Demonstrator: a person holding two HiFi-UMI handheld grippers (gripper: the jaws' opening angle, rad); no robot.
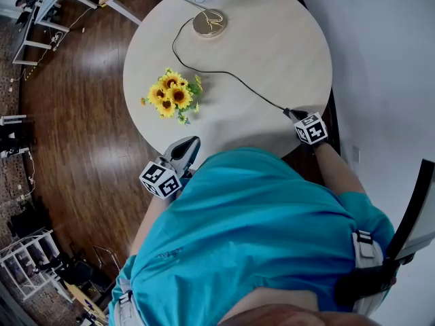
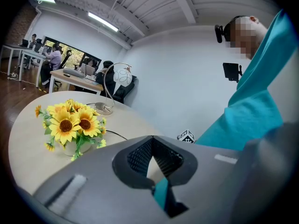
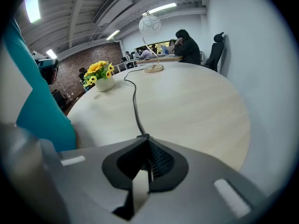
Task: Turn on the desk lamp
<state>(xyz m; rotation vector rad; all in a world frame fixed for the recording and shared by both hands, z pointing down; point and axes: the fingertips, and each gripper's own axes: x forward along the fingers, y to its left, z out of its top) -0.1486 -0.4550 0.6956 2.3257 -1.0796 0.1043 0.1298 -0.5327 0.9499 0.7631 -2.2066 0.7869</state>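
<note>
— Since the desk lamp point(image 1: 209, 23) stands at the far edge of the table point(image 1: 279, 39), where is it being worked from?
— From its cord point(image 1: 224, 72), which trails to the near rim. The right claw point(image 1: 291, 113) is clenched on the cord there, probably at an inline switch, though none can be made out.
— And the left claw point(image 1: 192, 143)?
— Clenched and empty, held at the near edge short of the sunflowers point(image 1: 171, 95); evidently not needed.
</note>
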